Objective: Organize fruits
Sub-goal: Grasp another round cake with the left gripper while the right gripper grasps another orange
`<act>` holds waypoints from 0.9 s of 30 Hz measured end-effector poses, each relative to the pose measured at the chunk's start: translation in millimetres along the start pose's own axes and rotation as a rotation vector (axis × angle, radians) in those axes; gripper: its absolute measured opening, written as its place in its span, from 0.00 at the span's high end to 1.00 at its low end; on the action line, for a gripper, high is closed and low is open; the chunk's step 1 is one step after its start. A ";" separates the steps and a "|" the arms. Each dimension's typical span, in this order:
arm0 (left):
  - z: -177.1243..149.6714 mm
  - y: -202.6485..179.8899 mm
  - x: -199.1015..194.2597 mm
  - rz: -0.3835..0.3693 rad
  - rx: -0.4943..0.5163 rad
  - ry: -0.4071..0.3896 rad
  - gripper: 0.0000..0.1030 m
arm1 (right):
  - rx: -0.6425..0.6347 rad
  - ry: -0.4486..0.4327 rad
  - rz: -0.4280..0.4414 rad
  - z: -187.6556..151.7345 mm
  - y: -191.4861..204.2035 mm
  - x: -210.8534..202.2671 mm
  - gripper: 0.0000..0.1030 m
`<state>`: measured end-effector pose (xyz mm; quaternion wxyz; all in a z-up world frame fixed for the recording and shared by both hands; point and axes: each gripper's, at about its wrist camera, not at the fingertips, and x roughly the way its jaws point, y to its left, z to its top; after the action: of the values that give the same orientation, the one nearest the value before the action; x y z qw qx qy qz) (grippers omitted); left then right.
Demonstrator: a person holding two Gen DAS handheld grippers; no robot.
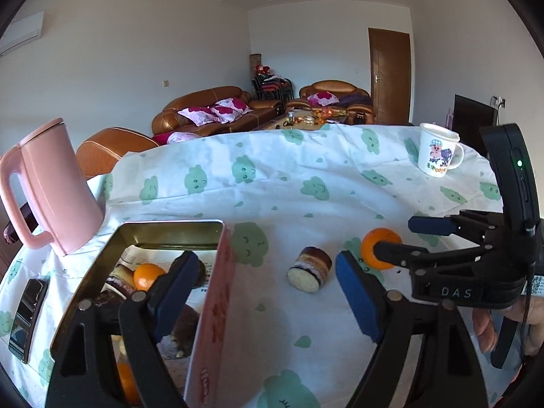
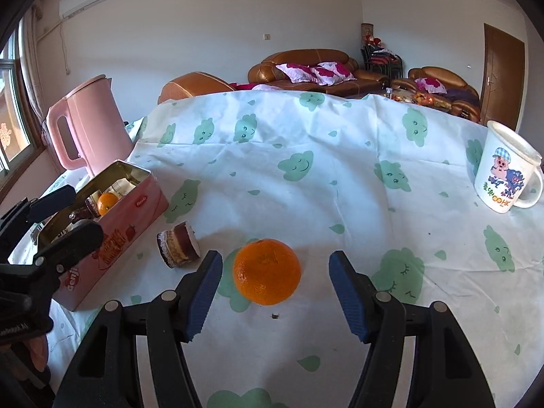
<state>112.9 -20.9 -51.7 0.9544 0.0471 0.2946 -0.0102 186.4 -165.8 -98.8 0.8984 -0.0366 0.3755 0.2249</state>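
An orange [image 2: 267, 271] lies on the cloud-print tablecloth, just ahead of and between the open blue pads of my right gripper [image 2: 274, 292]; it also shows in the left wrist view [image 1: 377, 248]. My left gripper [image 1: 268, 292] is open, its left finger [image 1: 173, 282] over the open pink tin [image 1: 210, 306]. The tin [image 2: 112, 238] holds an orange [image 1: 146, 275] [image 2: 107, 203], another orange [image 1: 127, 384] and dark cakes. A small layered cake [image 1: 310, 269] [image 2: 179, 244] lies on its side between the tin and the loose orange.
A pink kettle [image 1: 51, 187] [image 2: 88, 125] stands behind the tin at the left. A white cartoon mug [image 1: 438, 151] [image 2: 506, 170] stands at the far right. A phone [image 1: 27, 316] lies left of the tin. Sofas stand beyond the table.
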 end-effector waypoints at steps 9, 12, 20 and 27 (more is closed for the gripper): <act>-3.3 -15.3 30.4 -0.014 0.030 0.082 0.18 | 0.050 0.042 0.052 -0.7 -7.1 10.1 0.54; -3.7 -21.3 38.5 -0.030 0.042 0.106 0.20 | 0.077 0.014 0.036 -2.5 -12.4 2.7 0.54; -0.9 -32.7 64.0 -0.095 0.062 0.207 0.47 | 0.132 -0.003 0.008 -3.1 -24.7 -1.9 0.54; -0.9 -22.6 73.3 -0.143 -0.001 0.242 0.58 | 0.126 0.022 0.039 -3.5 -23.9 3.5 0.54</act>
<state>171.9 -42.7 -95.6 0.9087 0.0263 0.4102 -0.0721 196.6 -186.8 -106.2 0.8902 0.0252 0.3993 0.2179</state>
